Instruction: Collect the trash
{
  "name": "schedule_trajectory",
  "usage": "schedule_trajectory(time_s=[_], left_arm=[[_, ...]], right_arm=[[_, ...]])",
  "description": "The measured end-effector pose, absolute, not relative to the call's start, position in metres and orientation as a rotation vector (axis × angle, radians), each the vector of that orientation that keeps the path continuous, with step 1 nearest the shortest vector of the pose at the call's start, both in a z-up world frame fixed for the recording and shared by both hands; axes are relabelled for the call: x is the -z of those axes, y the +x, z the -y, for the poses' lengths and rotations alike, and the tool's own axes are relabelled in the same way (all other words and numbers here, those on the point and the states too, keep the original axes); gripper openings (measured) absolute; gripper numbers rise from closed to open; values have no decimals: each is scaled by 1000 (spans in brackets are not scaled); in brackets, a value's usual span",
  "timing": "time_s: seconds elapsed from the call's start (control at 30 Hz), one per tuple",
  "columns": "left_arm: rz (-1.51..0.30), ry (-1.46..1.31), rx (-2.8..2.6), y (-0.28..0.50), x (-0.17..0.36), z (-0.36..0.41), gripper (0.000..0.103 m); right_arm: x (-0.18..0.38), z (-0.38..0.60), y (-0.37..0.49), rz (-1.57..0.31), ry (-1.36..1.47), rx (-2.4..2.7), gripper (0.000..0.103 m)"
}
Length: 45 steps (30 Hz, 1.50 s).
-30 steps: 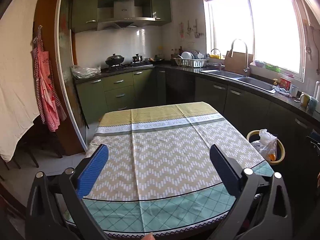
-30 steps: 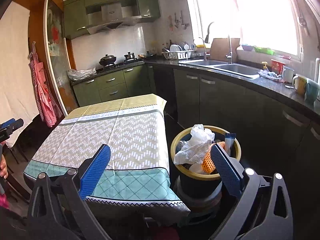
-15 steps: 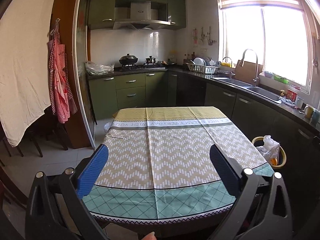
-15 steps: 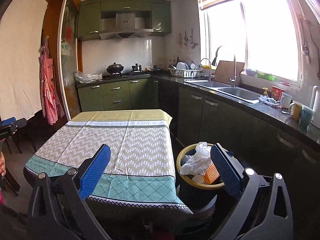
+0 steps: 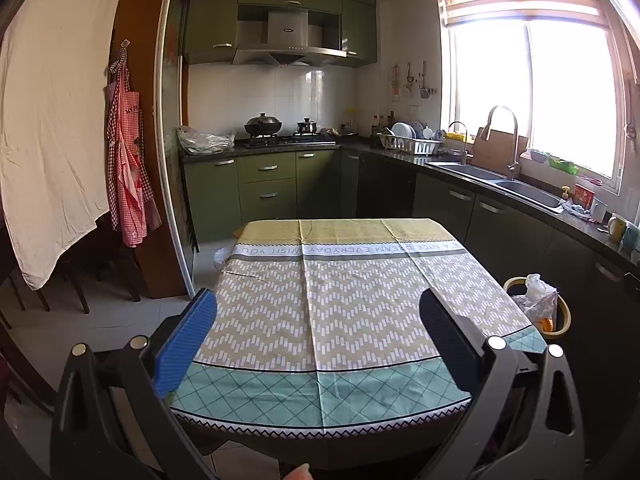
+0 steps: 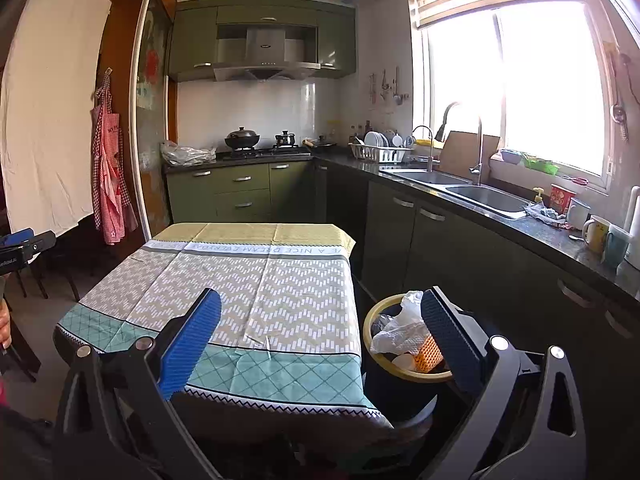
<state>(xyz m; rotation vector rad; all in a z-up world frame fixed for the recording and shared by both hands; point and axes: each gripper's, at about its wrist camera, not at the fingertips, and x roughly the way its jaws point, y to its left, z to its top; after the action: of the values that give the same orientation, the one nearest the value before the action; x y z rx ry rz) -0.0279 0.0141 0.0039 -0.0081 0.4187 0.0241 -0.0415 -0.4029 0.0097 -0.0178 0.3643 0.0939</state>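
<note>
A dark bin with a yellow rim (image 6: 374, 312) stands on the floor right of the table; it holds white crumpled plastic (image 6: 400, 330), an orange mesh piece (image 6: 428, 354) and other scraps. It also shows in the left wrist view (image 5: 562, 322). The table's patterned cloth (image 5: 344, 300) bears no loose items. My left gripper (image 5: 316, 328) is open and empty above the table's near edge. My right gripper (image 6: 320, 332) is open and empty, above the table's near right corner, with its right finger in front of the bin.
Green cabinets and a dark counter (image 6: 532, 224) with a sink (image 6: 480, 196), mugs and a dish rack (image 6: 380, 152) run along the right. A stove with pots (image 5: 280, 128) is at the back. Aprons (image 5: 128, 168) and a white sheet hang left. Chairs stand at the left.
Both grippers have pulled back and risen from the table and bin, so more of the kitchen shows. The left view has swung a little rightward. Both stay open.
</note>
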Motion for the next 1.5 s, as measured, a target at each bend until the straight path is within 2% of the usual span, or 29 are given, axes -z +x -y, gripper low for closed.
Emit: schedule_trajectory(time_s=[1.5], left_arm=[[-430,20,-11,-26,-1,-4,97]], right_arm=[[-7,409,-35,-364,-16,-96,99]])
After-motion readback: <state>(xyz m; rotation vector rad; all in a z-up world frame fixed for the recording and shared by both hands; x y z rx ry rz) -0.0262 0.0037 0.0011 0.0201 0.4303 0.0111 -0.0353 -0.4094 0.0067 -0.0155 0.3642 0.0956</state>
